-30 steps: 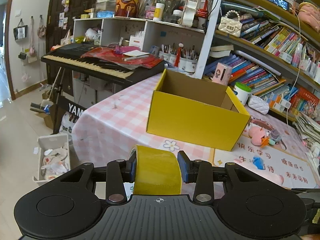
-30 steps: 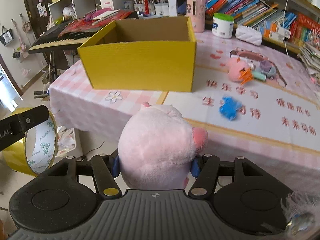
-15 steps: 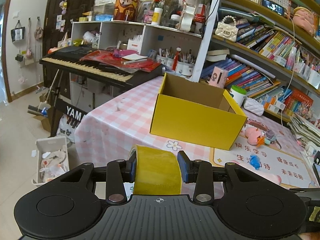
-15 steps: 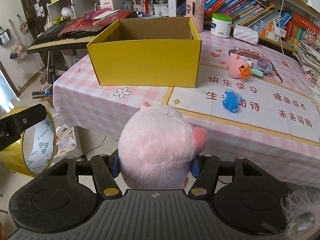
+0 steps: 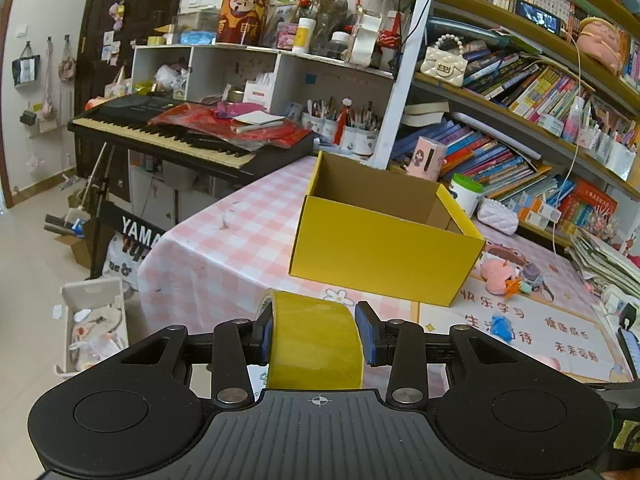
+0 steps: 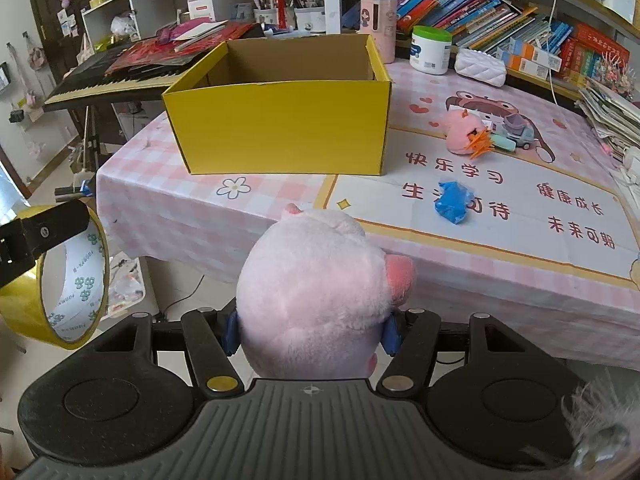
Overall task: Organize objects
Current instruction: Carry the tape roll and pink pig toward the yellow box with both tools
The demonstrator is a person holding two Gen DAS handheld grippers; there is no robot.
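Observation:
My left gripper [image 5: 316, 336] is shut on a roll of yellow tape [image 5: 314, 344], held off the table's near edge. The same tape roll [image 6: 60, 280] shows at the left of the right wrist view, white core facing me. My right gripper [image 6: 314, 332] is shut on a pink plush pig [image 6: 316, 296], also short of the table edge. An open, empty yellow cardboard box [image 5: 384, 236] [image 6: 280, 116] stands on the pink checked tablecloth [image 6: 180, 208] ahead of both grippers.
On the printed mat [image 6: 520, 208] lie a blue crumpled thing [image 6: 452, 202], a small pink plush [image 6: 464, 132] and a toy truck [image 6: 518, 130]. A keyboard [image 5: 168, 132] stands left of the table, bookshelves [image 5: 540, 92] behind it, a white bin [image 5: 94, 328] on the floor.
Both views have drawn back a little from the table, so the yellow box looks smaller and farther. Both grips are unchanged.

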